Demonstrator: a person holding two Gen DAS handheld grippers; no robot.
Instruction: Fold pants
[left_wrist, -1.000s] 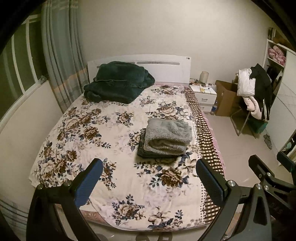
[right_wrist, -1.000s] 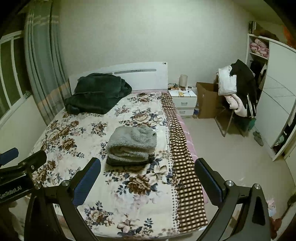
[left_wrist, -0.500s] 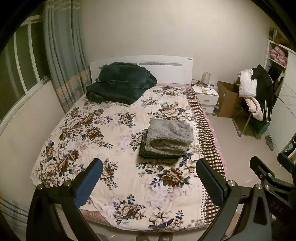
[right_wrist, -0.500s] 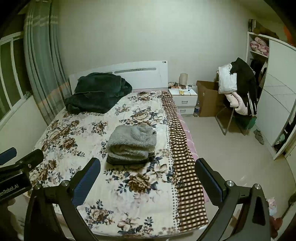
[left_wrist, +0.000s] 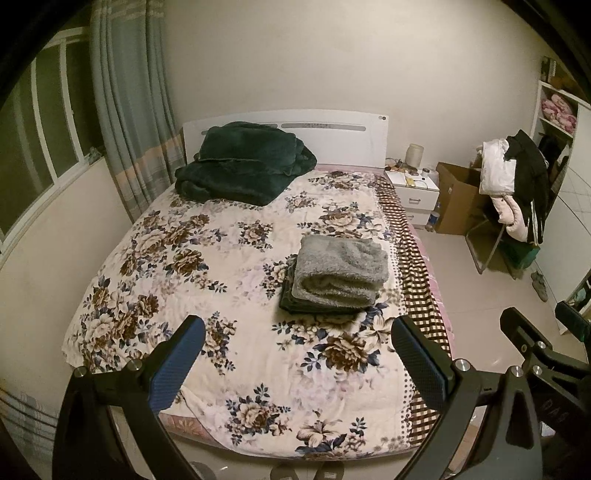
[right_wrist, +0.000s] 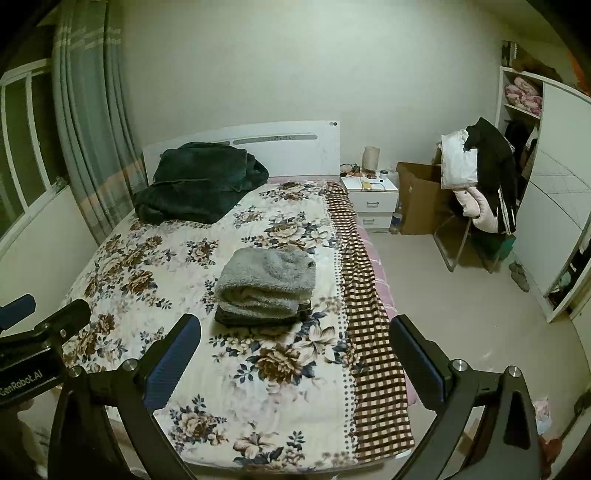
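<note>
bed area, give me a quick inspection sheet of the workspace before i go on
Surface: bed under a floral cover, checked strip along its right edge.
Job's things: grey fleece pants folded, lying on top of a dark folded garment, right of the bed's middle.
Clutter: dark green blanket bundled at the headboard.
Grippers: left hand-held gripper open, empty, over the foot of the bed; right hand-held gripper open, empty, beside it.
Cables: too small to tell; small items on the nightstand.
Surroundings: curtain and window on the left; cardboard box, chair piled with clothes, white wardrobe on the right.
</note>
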